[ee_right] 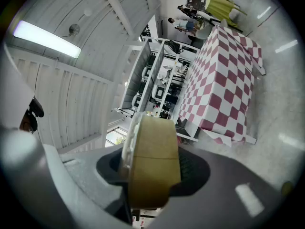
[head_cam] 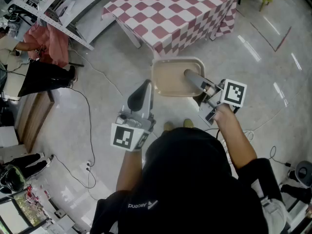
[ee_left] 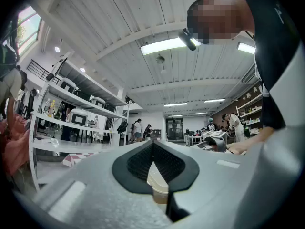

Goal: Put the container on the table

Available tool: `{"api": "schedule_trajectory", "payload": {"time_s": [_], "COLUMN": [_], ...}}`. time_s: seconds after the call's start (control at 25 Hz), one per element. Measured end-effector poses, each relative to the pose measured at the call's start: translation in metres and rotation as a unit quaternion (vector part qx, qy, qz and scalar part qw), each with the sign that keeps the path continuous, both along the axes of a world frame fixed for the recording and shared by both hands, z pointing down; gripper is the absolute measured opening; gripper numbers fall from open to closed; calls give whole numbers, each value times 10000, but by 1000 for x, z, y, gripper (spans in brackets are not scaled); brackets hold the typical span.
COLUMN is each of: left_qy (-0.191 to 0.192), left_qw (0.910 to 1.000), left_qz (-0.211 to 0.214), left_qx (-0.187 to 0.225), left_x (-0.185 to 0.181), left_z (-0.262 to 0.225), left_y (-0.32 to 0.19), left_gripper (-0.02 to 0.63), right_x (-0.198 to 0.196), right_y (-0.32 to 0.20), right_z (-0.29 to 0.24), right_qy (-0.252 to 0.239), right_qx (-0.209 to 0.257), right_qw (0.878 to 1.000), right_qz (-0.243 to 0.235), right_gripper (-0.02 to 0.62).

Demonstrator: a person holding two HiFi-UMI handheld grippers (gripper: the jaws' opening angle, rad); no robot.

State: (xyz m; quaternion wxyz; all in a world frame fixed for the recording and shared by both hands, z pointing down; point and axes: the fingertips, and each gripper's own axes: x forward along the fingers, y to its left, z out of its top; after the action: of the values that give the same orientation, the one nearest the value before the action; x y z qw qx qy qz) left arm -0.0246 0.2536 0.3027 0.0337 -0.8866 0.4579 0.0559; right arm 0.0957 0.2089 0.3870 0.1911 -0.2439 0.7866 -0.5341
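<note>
Two tools are carrying the container (head_cam: pixel 168 77) in the air above the floor (head_cam: pixel 112 52), on the near side of the checked table (head_cam: pixel 170 9) and not yet over it. The left tool (head_cam: pixel 147 86) is pinching only the container's thin left rim. The right tool (head_cam: pixel 193 78) is clamping the right wall between its pads. The judged risk is that uneven hand travel or tilt is loading the shallow rim grip. That could let the container twist free and drop short of the table.
</note>
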Motion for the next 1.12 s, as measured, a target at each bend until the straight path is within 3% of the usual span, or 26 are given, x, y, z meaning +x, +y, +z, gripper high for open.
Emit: {"api": "schedule_trajectory", "payload": {"time_s": [0.68,0.92,1.12], "left_qy": [22,15,-70], "left_qw": [9993,9983,9979], "left_qz": [-378,-576,-648], "left_qx": [-15,-66,-64], "left_x": [43,27,0], "left_z": [2,9,22], "left_y": [-43,-67,-118], "left_gripper": [9,9,9], "right_x": [43,32,8], "right_y": [-66,-104,-161], "right_z": [7,11,18], "right_qy": [28,49,52], "right_qx": [58,10,-14], "right_qw": [9993,9989,9989], "right_qz": [-373,-463,-465], "right_gripper": [190,192,192]}}
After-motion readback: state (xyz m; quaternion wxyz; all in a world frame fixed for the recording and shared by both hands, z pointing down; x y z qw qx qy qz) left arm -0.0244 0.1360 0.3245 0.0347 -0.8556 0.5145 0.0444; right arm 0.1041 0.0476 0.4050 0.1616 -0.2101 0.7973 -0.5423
